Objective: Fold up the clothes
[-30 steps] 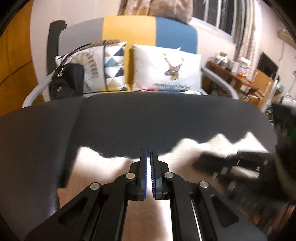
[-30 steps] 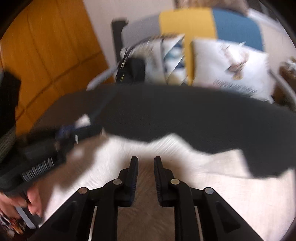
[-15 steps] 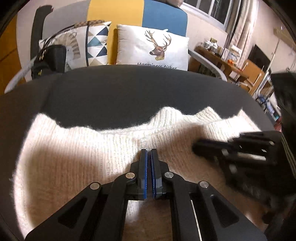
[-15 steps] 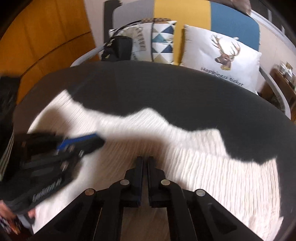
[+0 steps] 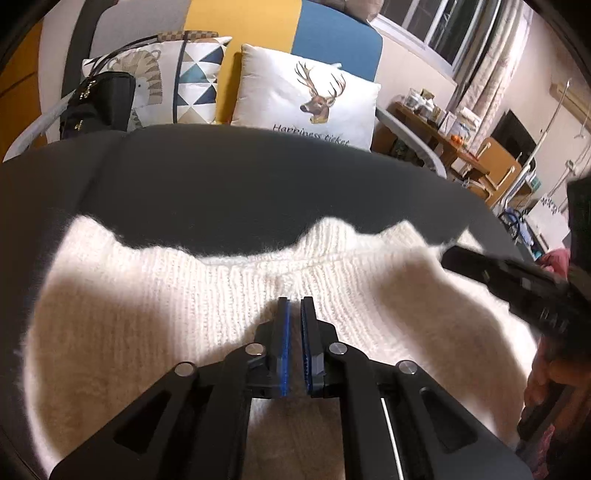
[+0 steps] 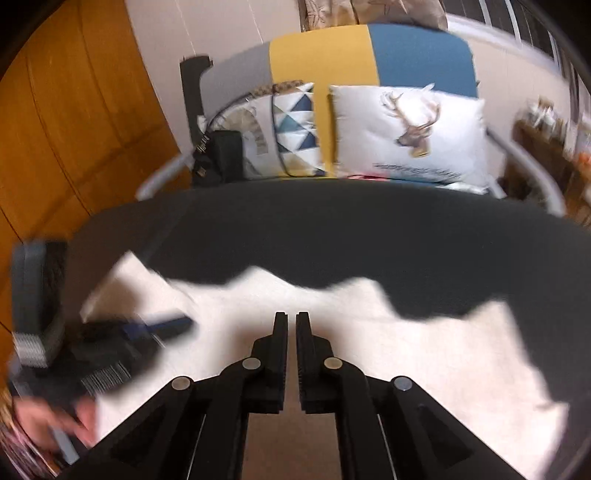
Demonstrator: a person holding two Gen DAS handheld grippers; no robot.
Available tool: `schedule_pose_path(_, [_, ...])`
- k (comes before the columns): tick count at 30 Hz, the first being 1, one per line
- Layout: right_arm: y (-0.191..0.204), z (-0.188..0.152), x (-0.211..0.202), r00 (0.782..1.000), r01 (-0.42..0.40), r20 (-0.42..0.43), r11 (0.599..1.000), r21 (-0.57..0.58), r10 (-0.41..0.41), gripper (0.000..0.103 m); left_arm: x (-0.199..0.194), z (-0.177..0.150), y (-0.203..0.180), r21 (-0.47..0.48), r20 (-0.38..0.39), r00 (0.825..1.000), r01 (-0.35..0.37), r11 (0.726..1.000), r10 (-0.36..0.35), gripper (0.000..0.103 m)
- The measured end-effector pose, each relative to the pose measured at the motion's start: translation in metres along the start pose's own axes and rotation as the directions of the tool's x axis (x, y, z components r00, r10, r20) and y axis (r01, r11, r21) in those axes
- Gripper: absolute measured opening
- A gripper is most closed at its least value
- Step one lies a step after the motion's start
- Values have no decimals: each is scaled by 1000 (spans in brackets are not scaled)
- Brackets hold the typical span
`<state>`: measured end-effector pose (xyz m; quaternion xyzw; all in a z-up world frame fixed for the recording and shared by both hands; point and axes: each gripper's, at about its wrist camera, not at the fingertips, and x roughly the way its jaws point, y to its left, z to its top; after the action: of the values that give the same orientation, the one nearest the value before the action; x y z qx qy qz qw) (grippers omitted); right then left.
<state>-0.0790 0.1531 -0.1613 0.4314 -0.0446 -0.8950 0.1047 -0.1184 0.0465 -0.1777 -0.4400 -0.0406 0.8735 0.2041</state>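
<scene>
Setting: a home living room. Evidence: sofa point(image 5: 332, 40) with grey, yellow and blue back panels; deer-print cushion point(image 5: 306, 99) and triangle-patterned cushion point(image 5: 184, 74); black handbag point(image 5: 96, 105); curtained window point(image 5: 454, 29); cluttered wooden side table point(image 5: 436, 125); orange wooden door point(image 6: 66, 140).

Both wrist views close, angled down over sweater point(image 5: 147, 332), facing sofa point(image 6: 369, 55); both share these.

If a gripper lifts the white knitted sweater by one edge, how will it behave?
The white sweater looks soft and fluffy, so it will probably droop and stretch. Its wavy far edge suggests it bunches easily on the dark cushion. It likely weighs little.
</scene>
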Motion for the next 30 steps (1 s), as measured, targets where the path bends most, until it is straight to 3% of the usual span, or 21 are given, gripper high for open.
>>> schedule_pose_path(2, [-6, -6, -2, 998, 36, -49, 999, -34, -37, 4, -7, 4, -1, 8, 15, 1000, -25, 1000, 24, 8])
schedule_pose_path(5, [-18, -11, 14, 988, 97, -115, 994, -50, -103, 4, 1, 11, 2, 67, 0, 990, -140, 988, 141, 9])
schedule_pose_path(7, [-27, -14, 25, 986, 103, -129, 995, -7, -103, 4, 9, 14, 14, 63, -10, 987, -159, 985, 160, 9])
schedule_pose_path(15, [-61, -15, 38, 997, 82, -30, 972, 219, -77, 0, 15, 15, 34, 19, 24, 988, -152, 988, 151, 11])
schedule_pose_path(17, [-68, -15, 37, 1000, 29, -11, 971, 239, -27, 1, 14, 16, 36, 10, 17, 990, -138, 990, 138, 11])
schedule_pose_path(18, [-72, -15, 33, 1000, -4, 0, 968, 252, 4, 2, 11, 18, 37, 10, 11, 991, -133, 991, 133, 11])
schedule_pose_path(20, [-94, -16, 9, 998, -2, 57, 958, 287, -15, 12, 3, 19, 38, 9, 9, 992, -127, 992, 127, 11])
schedule_pose_path(22, [-111, -21, -26, 988, -18, 152, 956, 294, -28, 15, -19, 12, 35, 16, 73, 987, -145, 989, 144, 11])
schedule_pose_path(25, [-119, -22, -43, 988, 75, 114, 969, 235, -104, 15, -39, 1, 37, 12, 135, 970, -206, 978, 203, 15])
schedule_pose_path(30, [-137, -13, -11, 992, 128, -2, 982, 139, -129, 15, -16, 1, 57, -40, 49, 964, -259, 965, 261, 18])
